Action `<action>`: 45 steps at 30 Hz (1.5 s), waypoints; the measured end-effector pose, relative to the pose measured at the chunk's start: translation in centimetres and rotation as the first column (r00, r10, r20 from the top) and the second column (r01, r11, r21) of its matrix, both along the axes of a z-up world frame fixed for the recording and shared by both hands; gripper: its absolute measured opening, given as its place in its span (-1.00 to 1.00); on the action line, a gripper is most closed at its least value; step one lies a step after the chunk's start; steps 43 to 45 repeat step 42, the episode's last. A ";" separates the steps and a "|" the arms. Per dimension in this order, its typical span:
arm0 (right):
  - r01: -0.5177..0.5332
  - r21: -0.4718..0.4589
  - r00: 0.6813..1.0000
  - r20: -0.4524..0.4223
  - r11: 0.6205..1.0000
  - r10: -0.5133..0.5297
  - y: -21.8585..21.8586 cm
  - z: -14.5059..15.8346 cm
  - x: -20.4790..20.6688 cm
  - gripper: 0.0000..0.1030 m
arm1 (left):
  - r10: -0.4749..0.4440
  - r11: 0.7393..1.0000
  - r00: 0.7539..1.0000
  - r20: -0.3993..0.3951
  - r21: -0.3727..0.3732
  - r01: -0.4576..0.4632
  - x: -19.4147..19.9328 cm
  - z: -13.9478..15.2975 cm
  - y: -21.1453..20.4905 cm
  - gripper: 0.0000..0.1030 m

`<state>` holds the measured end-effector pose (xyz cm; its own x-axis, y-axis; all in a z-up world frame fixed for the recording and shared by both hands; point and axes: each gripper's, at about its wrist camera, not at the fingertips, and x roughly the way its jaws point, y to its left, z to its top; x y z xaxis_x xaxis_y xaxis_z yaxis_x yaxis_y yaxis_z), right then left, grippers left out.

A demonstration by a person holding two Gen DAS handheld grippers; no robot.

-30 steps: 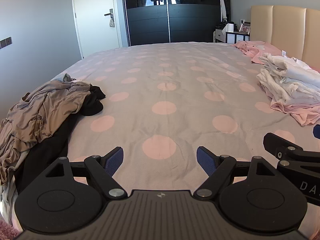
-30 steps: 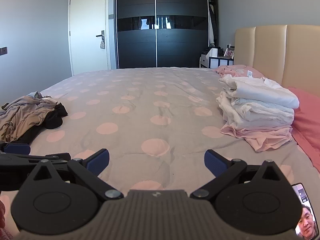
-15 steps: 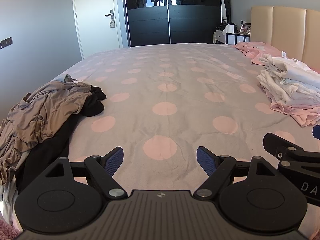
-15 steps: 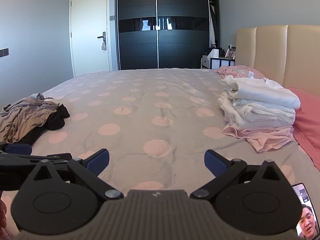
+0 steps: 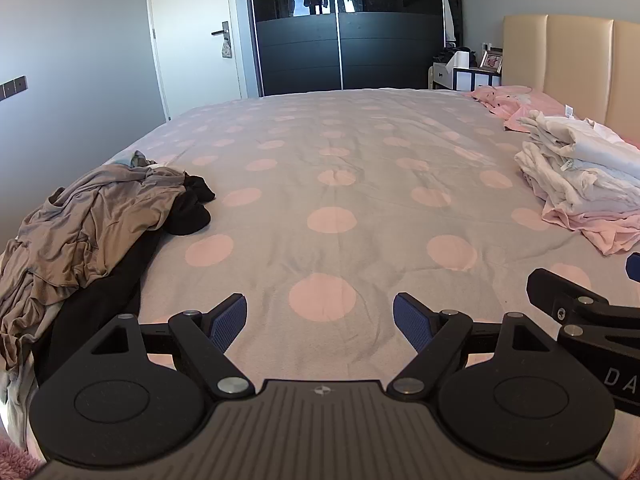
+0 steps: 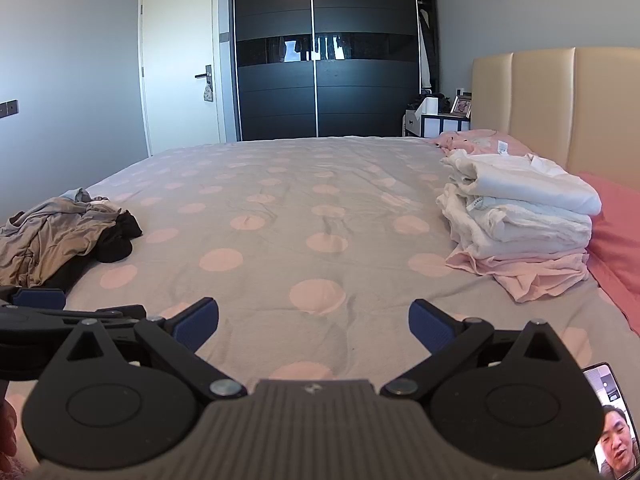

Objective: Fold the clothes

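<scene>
Taupe and black cloth, the unfolded heap (image 5: 92,220), lies crumpled at the left edge of the bed (image 5: 320,152), and from where I sit nothing about it has changed over the last second: same folds, same black sleeve poking toward the middle. I have not shifted either tool in that time, so I read this as a pause between garments, with the next piece not yet picked and the open middle of the polka-dot cover waiting as my working space. Moving right, my left gripper (image 5: 320,316) hovers low over that cover with its blue pads wide apart and nothing between them. Beside it my right gripper (image 6: 313,320) is equally spread and empty, over the same stretch of bedding. Further right sits the folded stack (image 6: 520,216), white pieces on a pink one, near the headboard (image 6: 560,112), and it too looks just as it did. So part of the job seems done and the heap is what remains; my guess is that the left tool is the nearer one to reach it. The left view shows me the heap close and large, down to the black garment running under it, while the right view shows the stack's neat layers, the pink pillow (image 6: 616,248) behind it, and a phone screen (image 6: 612,420) at the bottom corner that the left view misses.
</scene>
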<state>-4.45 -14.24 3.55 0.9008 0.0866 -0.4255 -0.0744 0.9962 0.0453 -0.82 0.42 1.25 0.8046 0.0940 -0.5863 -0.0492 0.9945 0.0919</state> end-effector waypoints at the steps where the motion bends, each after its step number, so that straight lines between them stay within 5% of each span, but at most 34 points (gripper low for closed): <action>1: 0.000 0.000 1.000 0.000 1.000 0.000 0.0 0.0 0.0 0.98 | 0.000 1.000 1.000 0.000 0.000 0.000 0.0 0.0 0.0 0.56; 45: -0.006 0.023 1.000 -0.014 1.000 0.007 -0.1 0.0 -0.2 0.98 | 0.003 1.000 1.000 0.027 0.012 -0.004 -0.5 0.2 -0.1 0.56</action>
